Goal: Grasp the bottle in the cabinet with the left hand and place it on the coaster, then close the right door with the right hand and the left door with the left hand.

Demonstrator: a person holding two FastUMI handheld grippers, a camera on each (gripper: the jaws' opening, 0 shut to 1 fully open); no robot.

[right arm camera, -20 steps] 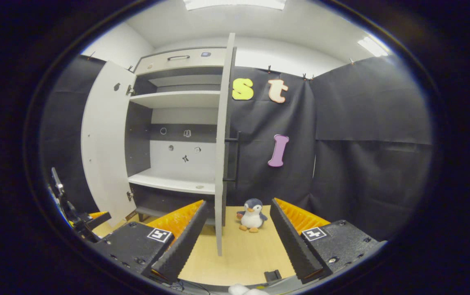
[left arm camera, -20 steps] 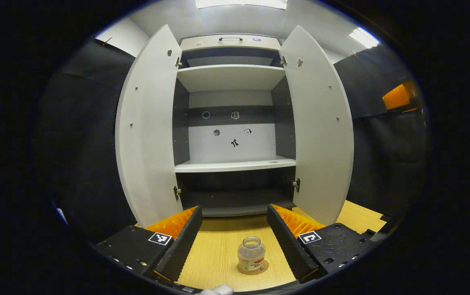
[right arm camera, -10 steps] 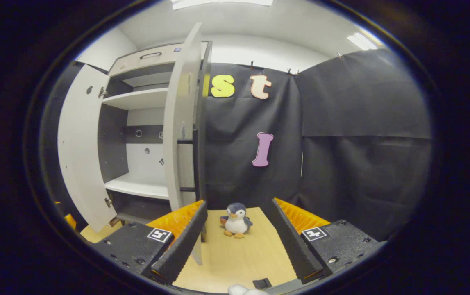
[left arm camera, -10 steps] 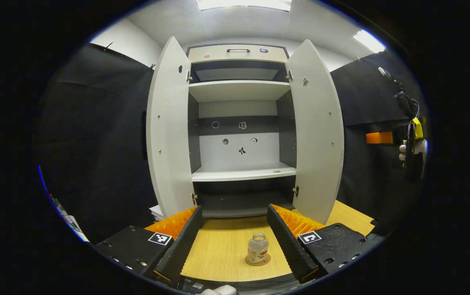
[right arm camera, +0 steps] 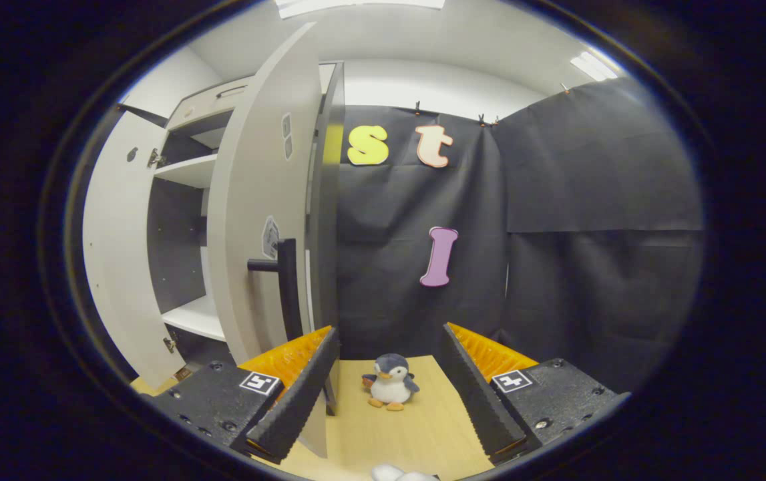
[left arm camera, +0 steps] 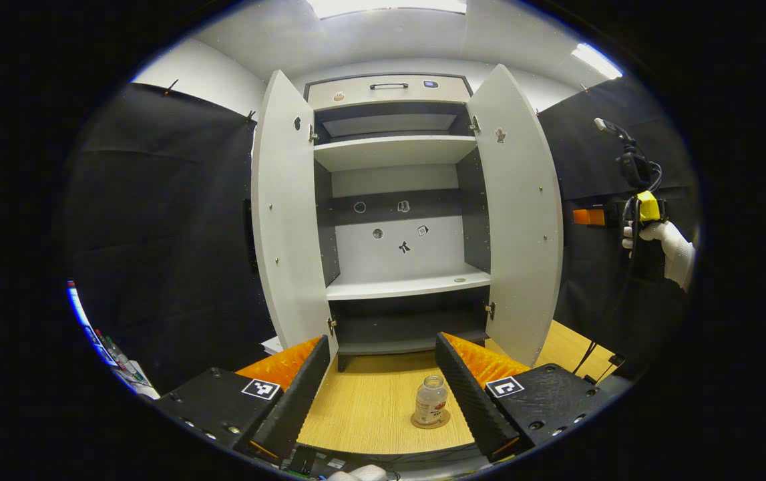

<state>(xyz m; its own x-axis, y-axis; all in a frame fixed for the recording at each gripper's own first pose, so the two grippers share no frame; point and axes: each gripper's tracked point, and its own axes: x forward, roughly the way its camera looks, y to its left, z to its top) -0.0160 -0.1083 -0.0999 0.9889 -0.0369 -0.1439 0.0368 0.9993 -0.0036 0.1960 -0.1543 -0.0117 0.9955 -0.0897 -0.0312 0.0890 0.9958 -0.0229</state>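
My left gripper (left arm camera: 383, 394) is wide open and holds nothing. Between its fingers the bottle (left arm camera: 431, 401) stands upright on the coaster (left arm camera: 431, 421), on the wooden table (left arm camera: 362, 407). My right gripper (right arm camera: 389, 387) is open too and empty, its left finger beside the right door (right arm camera: 259, 220). Both doors are open, including the left door (left arm camera: 286, 220). A toy penguin (right arm camera: 389, 381) sits ahead.

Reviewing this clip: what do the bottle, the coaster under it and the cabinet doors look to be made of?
Bottle: clear glass or plastic, see-through with a pale label; which one is uncertain. Coaster: tan, matte disc, possibly cork or wood. Cabinet doors: flat matte light-grey board, probably laminated, with small metal hinges and screw heads showing.
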